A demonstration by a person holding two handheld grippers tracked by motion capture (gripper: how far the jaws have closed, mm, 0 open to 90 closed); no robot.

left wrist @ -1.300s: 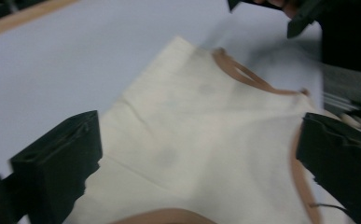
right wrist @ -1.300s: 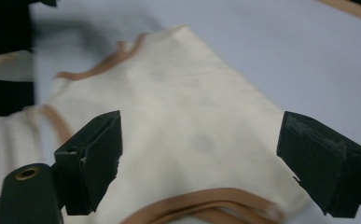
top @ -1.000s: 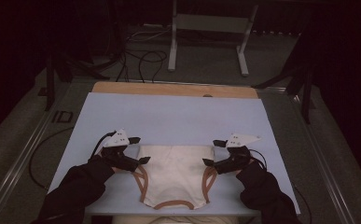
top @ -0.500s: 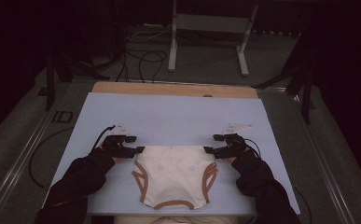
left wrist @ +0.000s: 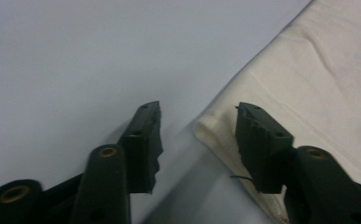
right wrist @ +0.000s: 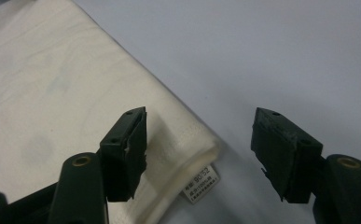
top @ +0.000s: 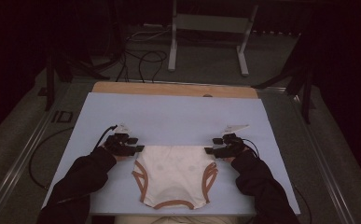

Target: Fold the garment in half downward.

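scene: cream underpants (top: 173, 175) lie flat on a pale blue counter (top: 178, 112), near the person's edge, waistband on the far side, brown-trimmed leg openings toward the person
left gripper (top: 134, 149): sits at the left waistband corner; in the left gripper view that corner (left wrist: 206, 128) lies in the gap, one jaw resting over the cloth, the other on bare counter
left jaws: part-way closed, have just been closing, cloth corner between them, pads not yet pinching it, so released for now
right gripper (top: 211, 150): sits at the right waistband corner; in the right gripper view the corner (right wrist: 201, 151) with a small white label (right wrist: 200, 183) lies between the jaws, one jaw above the cloth, the other out over the counter
right jaws: also have just been closing, gap wide, cloth corner inside it but no grip visible
key relation: waistband runs left to right across the counter; each gripper comes in from the outer side, pointing inward along that line, each hand next to its own corner, neither nearer than the other
next move, judged: both jaws need to close the rest of the way on the corners at once; if one bites late the cloth may skew on lifting
garment look: plain cream fabric, faint creases, light grey smudges on the front, brown binding on leg holes, folded hem at the waistband corners, thin and limp
sleeves (top: 82, 179): dark, enter from the bottom edge of the high view
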